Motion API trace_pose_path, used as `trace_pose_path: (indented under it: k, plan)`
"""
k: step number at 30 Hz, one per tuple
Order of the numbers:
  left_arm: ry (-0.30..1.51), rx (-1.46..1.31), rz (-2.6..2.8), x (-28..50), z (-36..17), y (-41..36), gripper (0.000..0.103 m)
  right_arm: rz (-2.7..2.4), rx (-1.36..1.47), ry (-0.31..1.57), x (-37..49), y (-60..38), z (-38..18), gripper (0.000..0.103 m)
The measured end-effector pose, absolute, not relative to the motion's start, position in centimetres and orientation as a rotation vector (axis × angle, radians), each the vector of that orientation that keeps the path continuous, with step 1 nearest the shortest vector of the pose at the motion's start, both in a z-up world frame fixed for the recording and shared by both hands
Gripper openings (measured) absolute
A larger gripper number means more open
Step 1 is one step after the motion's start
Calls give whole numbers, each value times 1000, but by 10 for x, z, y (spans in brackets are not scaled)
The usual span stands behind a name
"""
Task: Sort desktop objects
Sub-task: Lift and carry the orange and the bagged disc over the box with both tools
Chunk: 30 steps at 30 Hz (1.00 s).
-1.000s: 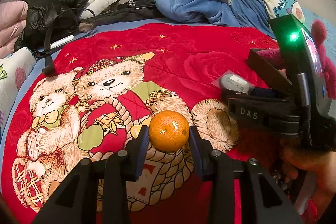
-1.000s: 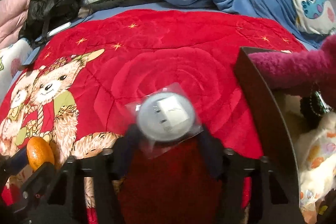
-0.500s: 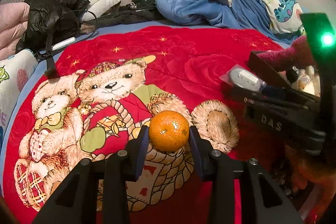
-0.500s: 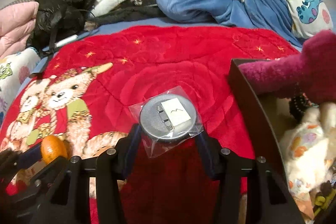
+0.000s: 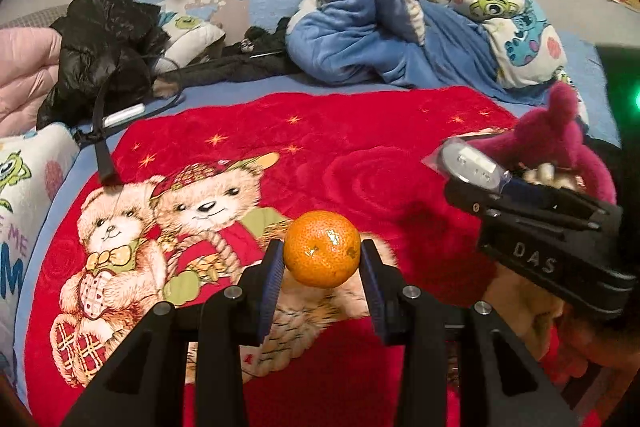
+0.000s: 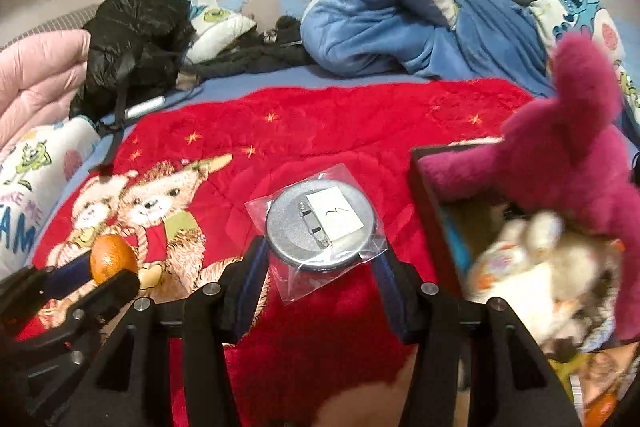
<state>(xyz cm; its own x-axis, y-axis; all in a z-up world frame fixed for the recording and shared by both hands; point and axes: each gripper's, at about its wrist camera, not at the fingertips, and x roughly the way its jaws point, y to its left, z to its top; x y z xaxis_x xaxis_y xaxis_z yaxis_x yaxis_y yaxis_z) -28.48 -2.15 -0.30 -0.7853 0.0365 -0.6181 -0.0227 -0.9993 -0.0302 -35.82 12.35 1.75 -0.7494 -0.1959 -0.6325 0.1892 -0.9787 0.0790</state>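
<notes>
Desktop objects here are lying and travelling over a red teddy-bear blanket (image 5: pixel 360 147), which is spread across the bed and is serving as the work surface; nothing loose is showing on its bare middle. Next in size, a dark open box (image 6: pixel 430 203) is sitting at the blanket's right edge, already holding a magenta plush toy (image 6: pixel 560 155) and a pale printed soft toy (image 6: pixel 532 259), so it is probably acting as the collecting bin. The right gripper (image 6: pixel 320 267) is carrying a round silver badge in a clear bag (image 6: pixel 322 223), jaws set fairly wide and pinching the disc across its rim, flat face up, near the box's left wall but not yet over it. The left gripper (image 5: pixel 322 259) is holding a mandarin (image 5: pixel 322 248), jaws narrowed onto its sides, pads touching the peel at mid-height, the fruit hanging clear above the blanket. Judgement: both hands are loaded at once to save a trip. The badge looks due for the box; the mandarin's destination cannot be told. Risk: the slippery bag may slide between the pads.
</notes>
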Motion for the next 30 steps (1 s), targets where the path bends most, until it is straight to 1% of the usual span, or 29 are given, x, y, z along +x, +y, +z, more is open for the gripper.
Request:
trace_pose_path:
  k: [6, 14, 22, 23, 24, 25, 26, 27, 30]
  plan:
    - [-36, -981, 2900, -278, 13, 19, 39, -2791, 943, -18, -334, 154, 50, 51]
    - [-5, -960, 2816, -271, 21, 103, 39, -2869, 932, 5, -305, 225, 77, 51]
    - [75, -915, 2754, -273, 29, 186, 39, -2969, 909, -89, -276, 327, 97, 51]
    - [64, -920, 2752, -276, 31, 190, 39, -2974, 904, -94, -273, 335, 98, 51]
    - [15, -929, 2755, -279, 34, 192, 39, -2980, 896, -100, -271, 344, 99, 51]
    - [-138, -927, 2757, -280, 37, 189, 39, -2982, 892, -109, -269, 352, 101, 51]
    - [-197, -941, 2751, -282, 36, 189, 39, -2982, 889, -128, -267, 359, 101, 51]
    - [-200, -970, 2740, -285, 36, 193, 39, -2974, 893, -152, -265, 366, 101, 51]
    - [27, -927, 2761, -281, 38, 214, 39, -2933, 906, -143, -263, 369, 99, 51]
